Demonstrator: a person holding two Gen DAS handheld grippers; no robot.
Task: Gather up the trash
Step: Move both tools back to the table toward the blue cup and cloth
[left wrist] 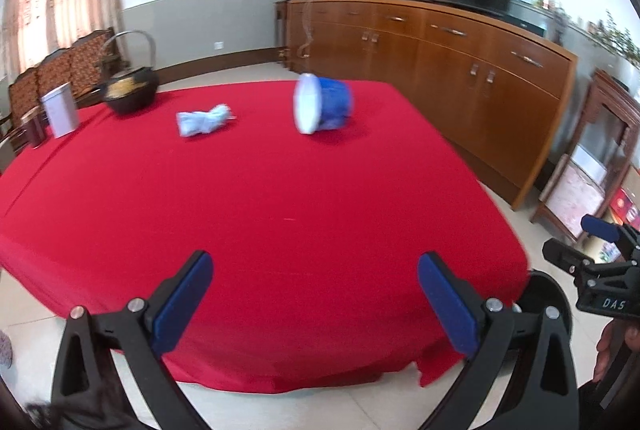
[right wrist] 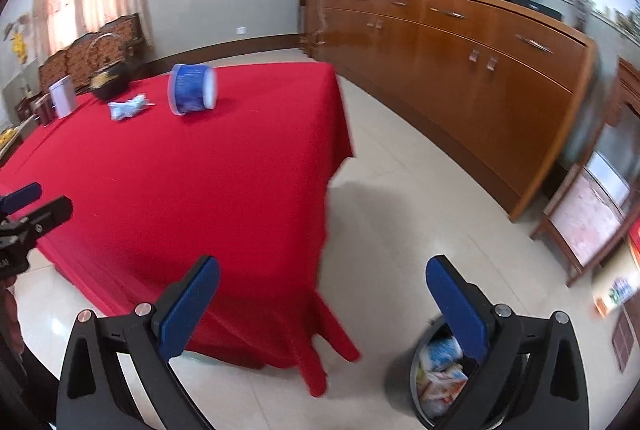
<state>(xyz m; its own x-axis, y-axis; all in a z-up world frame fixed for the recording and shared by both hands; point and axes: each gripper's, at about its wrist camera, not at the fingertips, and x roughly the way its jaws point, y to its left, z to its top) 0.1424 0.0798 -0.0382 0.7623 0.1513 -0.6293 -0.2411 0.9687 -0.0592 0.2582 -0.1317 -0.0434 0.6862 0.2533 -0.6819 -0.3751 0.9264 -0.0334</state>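
— Blue-padded, both the left gripper and right gripper gape empty; the trash bin sits below the right one.

— What remains?

— Across the red bench: a crumpled wrapper and tipped blue tub. Reaching likely comes next.

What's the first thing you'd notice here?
The big red tablecloth fills the middle. On its far side a blue tub lies tipped over, with a crumpled pale-blue wrapper to its left. On the floor by the table's corner, a bin already holds trash.
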